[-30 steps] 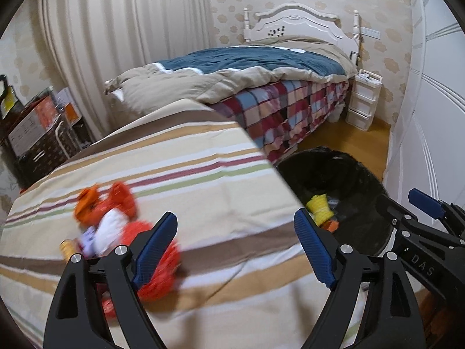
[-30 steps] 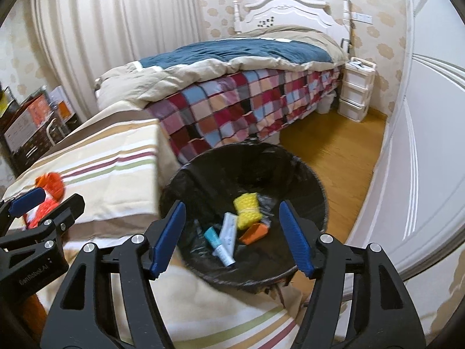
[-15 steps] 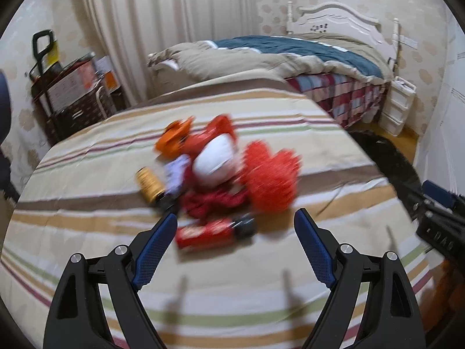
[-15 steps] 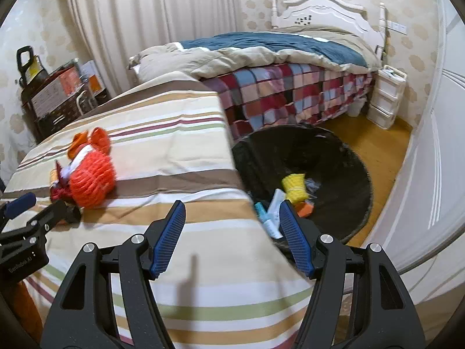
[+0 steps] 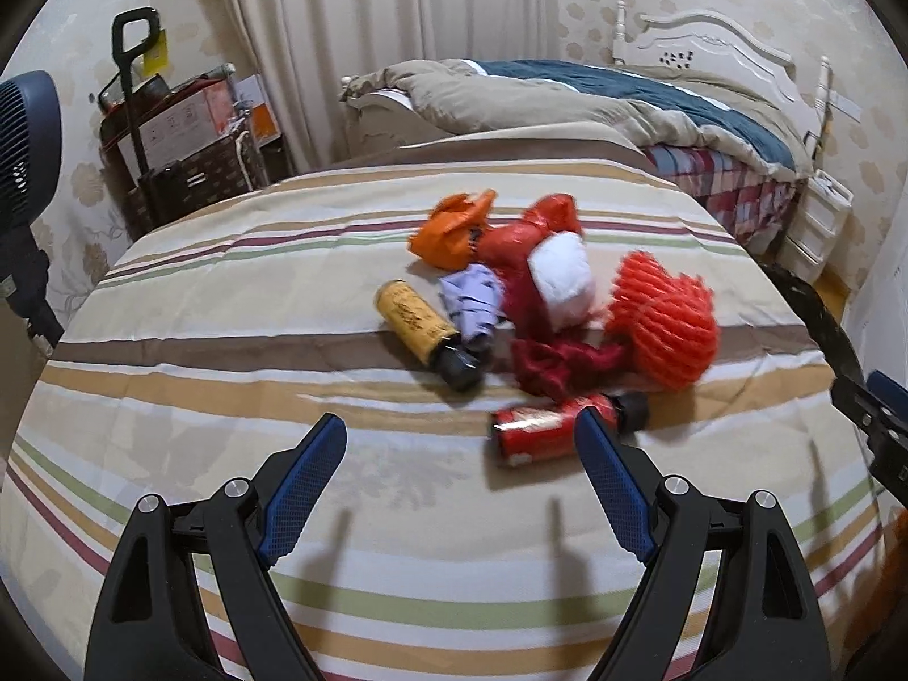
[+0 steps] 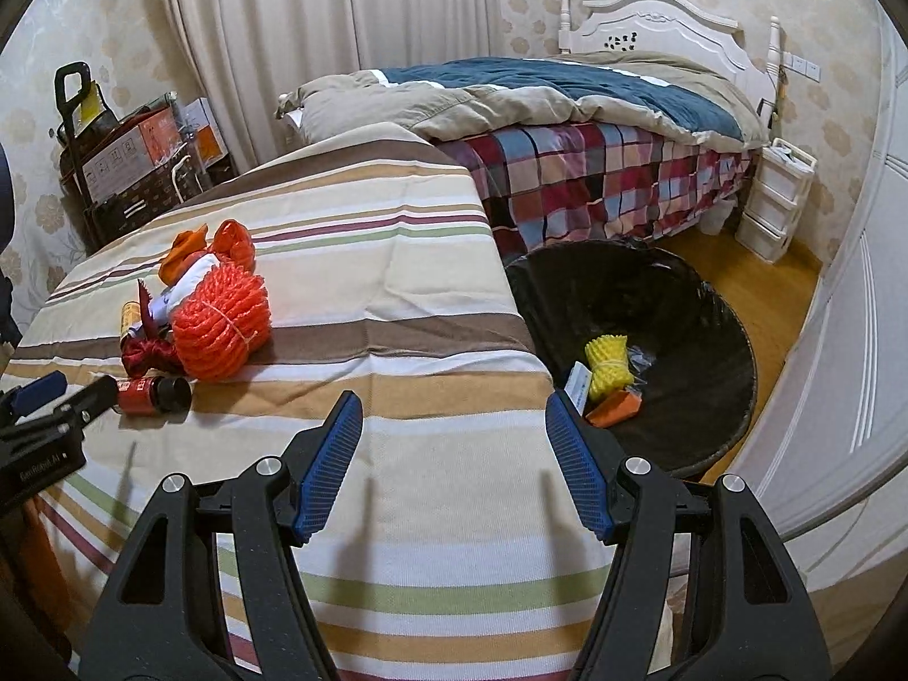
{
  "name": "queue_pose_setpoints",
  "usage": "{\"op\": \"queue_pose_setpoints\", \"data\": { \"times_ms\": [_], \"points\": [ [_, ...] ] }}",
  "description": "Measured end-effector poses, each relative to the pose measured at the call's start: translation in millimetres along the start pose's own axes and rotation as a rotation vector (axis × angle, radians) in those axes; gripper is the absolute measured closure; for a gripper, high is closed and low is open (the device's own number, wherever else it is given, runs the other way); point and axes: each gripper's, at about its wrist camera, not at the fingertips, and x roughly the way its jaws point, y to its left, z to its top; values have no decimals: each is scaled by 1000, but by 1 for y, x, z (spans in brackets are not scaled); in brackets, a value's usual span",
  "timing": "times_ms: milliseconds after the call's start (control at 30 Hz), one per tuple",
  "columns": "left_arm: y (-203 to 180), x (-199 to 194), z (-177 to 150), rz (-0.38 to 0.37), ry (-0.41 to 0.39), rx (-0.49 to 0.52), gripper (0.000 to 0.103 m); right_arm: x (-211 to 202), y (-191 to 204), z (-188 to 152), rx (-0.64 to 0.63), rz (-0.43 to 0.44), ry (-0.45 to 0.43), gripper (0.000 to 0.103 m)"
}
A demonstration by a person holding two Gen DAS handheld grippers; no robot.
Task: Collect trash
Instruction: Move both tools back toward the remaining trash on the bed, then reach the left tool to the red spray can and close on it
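Observation:
A pile of trash lies on the striped tablecloth [image 5: 227, 340]: a red bottle [image 5: 545, 431], a yellow bottle [image 5: 417, 329], an orange foam net [image 5: 661, 323], a red bag with a white lump [image 5: 559, 278], orange wrapper [image 5: 451, 230] and purple paper [image 5: 471, 306]. My left gripper [image 5: 462, 474] is open and empty, just short of the red bottle. My right gripper [image 6: 454, 462] is open and empty above the table's right part. The pile also shows in the right wrist view [image 6: 218, 318]. The black-lined bin [image 6: 709, 295] holds a yellow foam net [image 6: 607, 369] and other scraps.
A bed with a plaid cover [image 6: 596, 170] stands behind the table and bin. White drawers [image 6: 777, 198] are by the headboard. Boxes and a cart [image 5: 170, 153] stand at the left wall, with a fan [image 5: 22, 130] beside them. A white wardrobe [image 6: 851, 340] is on the right.
Both grippers have swung left, away from the bin and over the table. The left one now faces the trash pile closely. Both stayed open and empty.

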Motion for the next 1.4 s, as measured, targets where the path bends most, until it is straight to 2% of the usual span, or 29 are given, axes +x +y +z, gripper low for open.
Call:
{"op": "queue_pose_setpoints", "data": {
  "times_ms": [133, 233, 467, 733, 1000, 1167, 1267, 1400],
  "points": [
    [14, 10, 6, 32, 11, -45, 21, 1, 1, 0, -1, 2, 5, 38],
    [19, 20, 8, 59, 30, -40, 21, 4, 3, -1, -4, 5, 11, 38],
    [18, 25, 2, 12, 87, -13, 21, 4, 4, -2, -2, 6, 13, 38],
    [7, 16, -9, -20, 95, 18, 21, 6, 2, -4, -4, 9, 18, 38],
    [4, -3, -12, -66, 46, -14, 23, 3, 2, -7, -5, 9, 15, 38],
    [-19, -15, -12, -112, -4, 56, 24, 0, 6, -15, -20, 14, 24, 38],
    [-32, -9, -10, -127, -7, 104, 31, -2, 7, -15, -23, 17, 22, 38],
    [-41, 6, -11, -153, 40, 128, 49, -2, 10, -17, -32, 19, 24, 38]
  ]
}}
